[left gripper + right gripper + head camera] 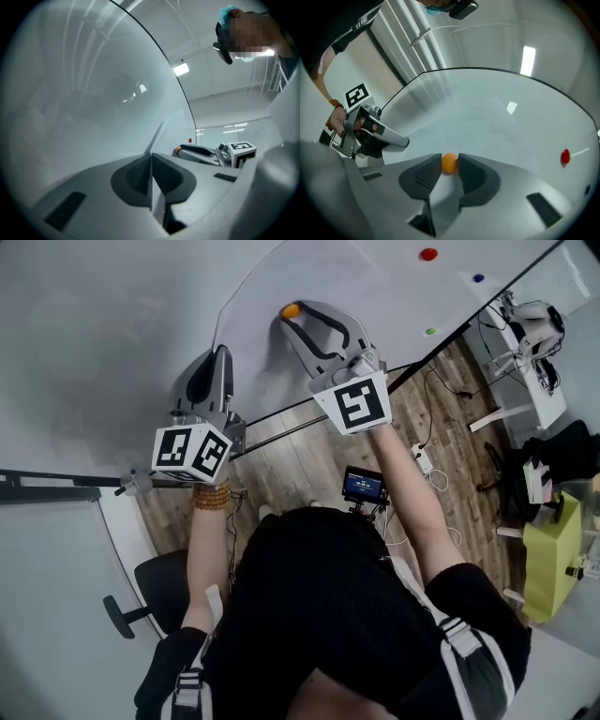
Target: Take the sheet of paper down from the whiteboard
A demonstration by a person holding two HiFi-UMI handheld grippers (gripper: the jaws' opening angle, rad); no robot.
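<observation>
The white sheet of paper [253, 324] lies against the whiteboard [112, 324]; its left edge shows as a thin curved line. A round orange magnet [292, 310] sits on it. My right gripper [298, 320] points at the board, shut on that orange magnet [449, 162], with a pad on either side. Lower and to the left, my left gripper [219, 352] is shut on the sheet's edge. In the left gripper view the sheet [168, 131] runs up out of the shut left gripper [151, 155] as a thin fold. The right gripper [199, 152] shows beyond it.
Red [428, 254], blue [479, 278] and green [430, 331] magnets dot the board to the right. Below the board's dark bottom edge is wooden floor with cables, a small screen on a stand [363, 487], a black office chair [141, 596] and a yellow-green cabinet [553, 549].
</observation>
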